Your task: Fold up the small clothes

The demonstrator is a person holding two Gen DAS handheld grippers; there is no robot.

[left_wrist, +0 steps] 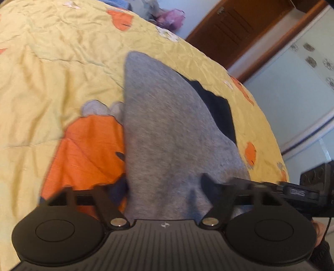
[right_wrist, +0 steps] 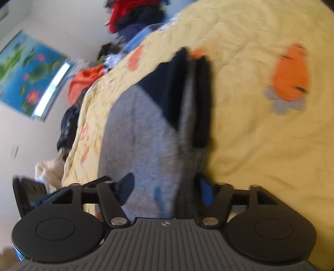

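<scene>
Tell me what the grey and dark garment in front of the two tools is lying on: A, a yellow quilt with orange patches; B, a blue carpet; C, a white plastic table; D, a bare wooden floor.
A: the grey garment with its dark part lies spread on the yellow quilt, whose orange patches show beside it in both wrist views.

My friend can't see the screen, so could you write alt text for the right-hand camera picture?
A grey and navy garment lies on a yellow bedspread printed with orange carrots, its near edge between the two black fingers of a handheld gripper. Loose clothes are piled at the far end; the picture is blurred.
</scene>
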